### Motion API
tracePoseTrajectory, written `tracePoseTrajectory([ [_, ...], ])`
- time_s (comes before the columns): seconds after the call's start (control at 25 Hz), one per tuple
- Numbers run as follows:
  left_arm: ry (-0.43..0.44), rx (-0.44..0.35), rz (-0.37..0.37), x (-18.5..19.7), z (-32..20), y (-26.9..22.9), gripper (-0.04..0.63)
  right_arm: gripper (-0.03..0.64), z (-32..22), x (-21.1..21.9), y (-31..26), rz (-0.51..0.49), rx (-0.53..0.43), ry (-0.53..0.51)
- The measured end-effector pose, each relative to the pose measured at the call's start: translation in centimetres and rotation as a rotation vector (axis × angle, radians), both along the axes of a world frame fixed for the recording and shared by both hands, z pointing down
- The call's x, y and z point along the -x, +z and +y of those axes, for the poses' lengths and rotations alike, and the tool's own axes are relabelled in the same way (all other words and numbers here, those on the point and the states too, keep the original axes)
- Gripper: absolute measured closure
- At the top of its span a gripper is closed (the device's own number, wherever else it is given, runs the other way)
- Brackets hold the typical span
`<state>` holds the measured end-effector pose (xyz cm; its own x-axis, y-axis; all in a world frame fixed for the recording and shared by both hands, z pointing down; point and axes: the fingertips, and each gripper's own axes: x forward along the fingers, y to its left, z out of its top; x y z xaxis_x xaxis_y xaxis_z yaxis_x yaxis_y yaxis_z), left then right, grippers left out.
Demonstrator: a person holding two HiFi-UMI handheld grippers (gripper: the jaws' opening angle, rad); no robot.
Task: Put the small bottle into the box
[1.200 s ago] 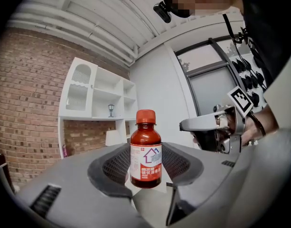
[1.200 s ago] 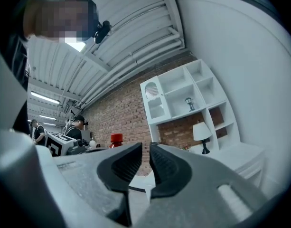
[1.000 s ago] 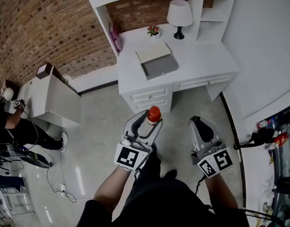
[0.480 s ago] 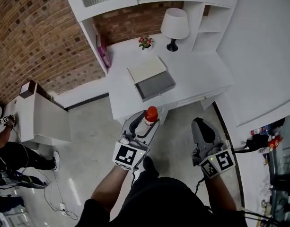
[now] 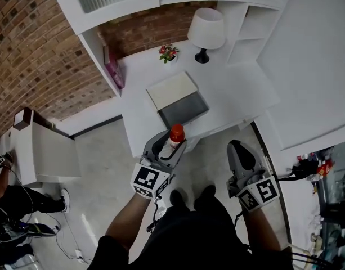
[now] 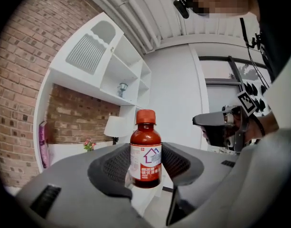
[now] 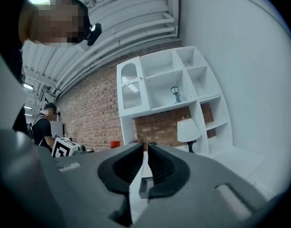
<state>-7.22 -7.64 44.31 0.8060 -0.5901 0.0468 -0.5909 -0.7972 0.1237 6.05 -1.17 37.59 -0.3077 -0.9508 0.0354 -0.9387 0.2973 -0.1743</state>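
The left tongs (image 5: 170, 145) are clenched on the bottle (image 5: 175, 134). In the left gripper view the two dark pads press its label from 3 and 9 o'clock. The bottle stands upright, with brown contents, a red cap at 12 o'clock and a white and red label with a house mark. Its neck and cap rise clear above the pads.

In the head view the bottle shows at the near edge of the white desk (image 5: 234, 91). The grey box (image 5: 184, 108) lies at 12 o'clock from it, close but apart. The box is open, lies flat on the desk and shows a bare grey inside. A cream slab (image 5: 171, 90) lies against its far side, at 11 o'clock.

The right tongs (image 5: 240, 154) hang at 3 o'clock from the left tongs, over the floor and short of the desk. Their pads are closed to a thin slit with nothing between them.

A white lamp (image 5: 205, 31) stands at 1 o'clock from the box, near the back of the desk. A small pot of flowers (image 5: 167, 53) stands at 12 o'clock. White shelves rise behind them against a brick wall (image 5: 37, 44).
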Motion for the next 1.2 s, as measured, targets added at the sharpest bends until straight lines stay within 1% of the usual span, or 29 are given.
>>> tracePoseTrajectory([
  [0.08,-0.004,0.024,-0.006,-0.7,-1.6,0.9,0.394,0.588,-1.7,-0.8,0.6,-0.01,0.007,-0.003],
  [0.12,-0.002,0.048,-0.008,-1.1,-2.3,1.4,0.394,0.589,-2.6,-1.3,1.1,-0.018,0.011,-0.008],
  [0.24,0.012,0.159,-0.01,-2.9,-4.6,3.3,0.394,0.589,-5.7,-2.8,2.5,-0.05,0.03,-0.04],
  [0.32,0.0,0.215,-0.023,-3.7,-6.0,4.5,0.394,0.589,-7.7,-3.7,3.0,-0.073,0.039,-0.075],
  [0.4,-0.031,0.234,-0.049,-4.3,-7.2,5.0,0.394,0.592,-9.8,-4.7,2.8,-0.093,0.037,-0.115],
  [0.48,-0.06,0.234,-0.068,-5.1,-8.6,4.8,0.394,0.594,-11.9,-5.9,1.9,-0.101,0.021,-0.152],
  [0.56,-0.086,0.237,-0.077,-6.2,-10.2,4.6,0.394,0.594,-14.1,-7.2,1.0,-0.094,0.005,-0.186],
  [0.64,-0.117,0.259,-0.079,-7.1,-11.7,4.9,0.394,0.595,-16.1,-8.4,1.0,-0.088,0.005,-0.219],
  [0.84,-0.19,0.39,-0.079,-8.6,-14.1,8.0,0.394,0.595,-19.2,-10.4,2.8,-0.095,0.042,-0.29],
  [1.04,-0.287,0.468,-0.09,-8.8,-16.2,10.4,0.394,0.6,-21.4,-11.5,4.8,-0.124,0.084,-0.331],
  [1.12,-0.294,0.499,-0.115,-9.1,-16.9,11.6,0.394,0.603,-22.1,-11.8,5.6,-0.137,0.098,-0.333],
  [1.2,-0.274,0.546,-0.16,-9.5,-17.3,13.0,0.394,0.603,-22.7,-11.9,6.3,-0.15,0.115,-0.329],
])
